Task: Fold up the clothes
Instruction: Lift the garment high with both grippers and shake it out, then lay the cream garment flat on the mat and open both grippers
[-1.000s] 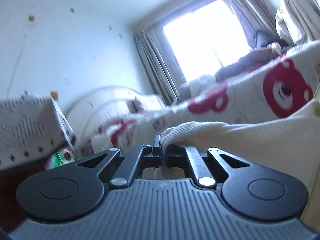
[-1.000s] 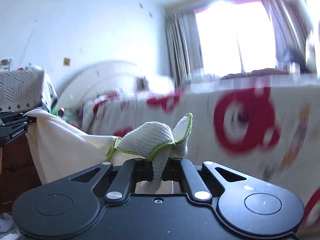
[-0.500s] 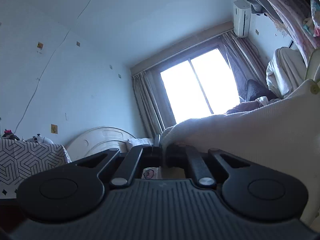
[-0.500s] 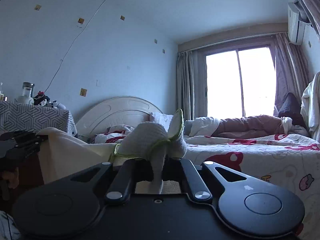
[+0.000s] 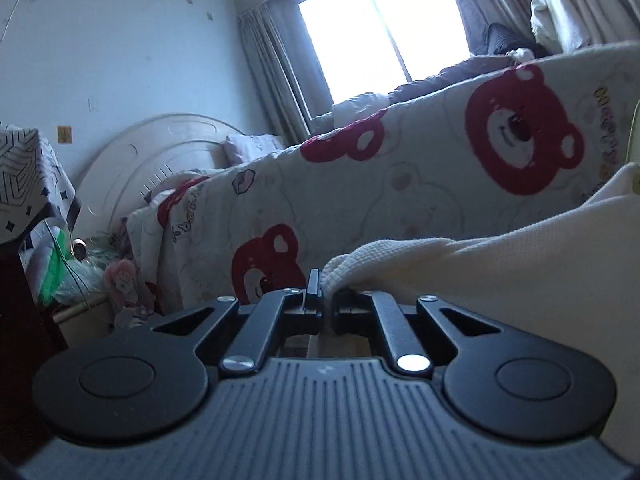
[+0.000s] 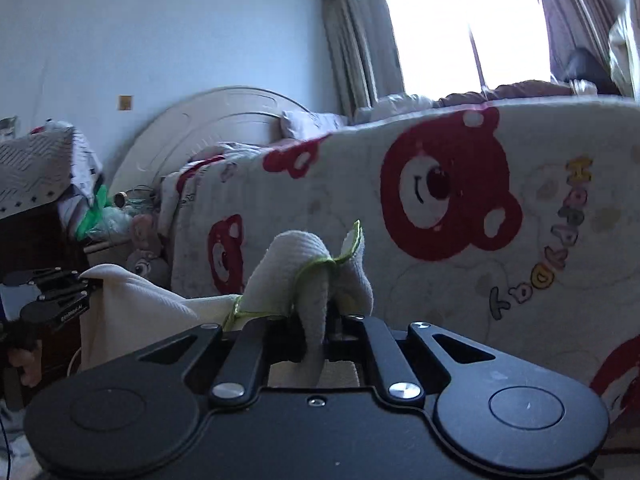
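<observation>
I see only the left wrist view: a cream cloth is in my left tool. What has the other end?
Observer: The right tool has the cream cloth bunched between its fingers; its jaws are opening.
Operator: Has that end any mark?
Observer: Yes, a green trim runs along its edge.
Operator: How does the cloth lie between the tools?
Observer: It spans from the right tool to the left tool, whose jaws are opening too; its top edge dips between them.

Cream waffle-knit garment (image 5: 500, 276) with green-trimmed edge (image 6: 316, 264), stretched in the air in front of the bed's side, one bunched corner at 6 o'clock in the right wrist view, cloth spreading toward 9 o'clock, another corner low in the left wrist view, draping toward 3 o'clock
</observation>
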`<control>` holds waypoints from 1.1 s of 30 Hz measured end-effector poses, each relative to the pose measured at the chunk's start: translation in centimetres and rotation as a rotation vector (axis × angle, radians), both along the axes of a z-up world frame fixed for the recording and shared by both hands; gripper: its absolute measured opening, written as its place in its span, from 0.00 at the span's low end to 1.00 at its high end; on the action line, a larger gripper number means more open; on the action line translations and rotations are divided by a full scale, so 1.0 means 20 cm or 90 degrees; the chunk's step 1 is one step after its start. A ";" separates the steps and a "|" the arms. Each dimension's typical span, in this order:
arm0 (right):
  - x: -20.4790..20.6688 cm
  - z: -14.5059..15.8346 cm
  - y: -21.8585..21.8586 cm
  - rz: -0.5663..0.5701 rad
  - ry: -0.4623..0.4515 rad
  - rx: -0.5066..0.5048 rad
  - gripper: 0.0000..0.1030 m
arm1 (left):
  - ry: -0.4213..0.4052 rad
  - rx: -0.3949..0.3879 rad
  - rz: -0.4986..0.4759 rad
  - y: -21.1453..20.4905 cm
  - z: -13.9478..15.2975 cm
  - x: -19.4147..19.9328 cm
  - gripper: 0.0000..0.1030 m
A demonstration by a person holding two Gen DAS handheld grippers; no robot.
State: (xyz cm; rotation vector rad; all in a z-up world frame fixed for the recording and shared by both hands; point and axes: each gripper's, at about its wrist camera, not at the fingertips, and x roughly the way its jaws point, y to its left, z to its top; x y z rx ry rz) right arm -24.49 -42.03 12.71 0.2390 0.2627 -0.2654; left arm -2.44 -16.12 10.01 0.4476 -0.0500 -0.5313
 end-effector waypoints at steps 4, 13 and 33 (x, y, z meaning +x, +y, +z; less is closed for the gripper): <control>0.27 -0.42 -0.23 -0.105 0.199 0.102 0.29 | 0.083 0.200 0.005 -0.34 -0.39 0.13 0.48; -0.08 -1.27 0.00 -0.011 0.307 0.258 0.31 | 0.393 0.208 -0.168 -0.22 -1.05 -0.19 0.48; -0.50 -1.32 0.76 0.099 0.289 0.057 0.11 | 0.502 0.166 -0.239 -0.03 -1.08 -0.68 0.51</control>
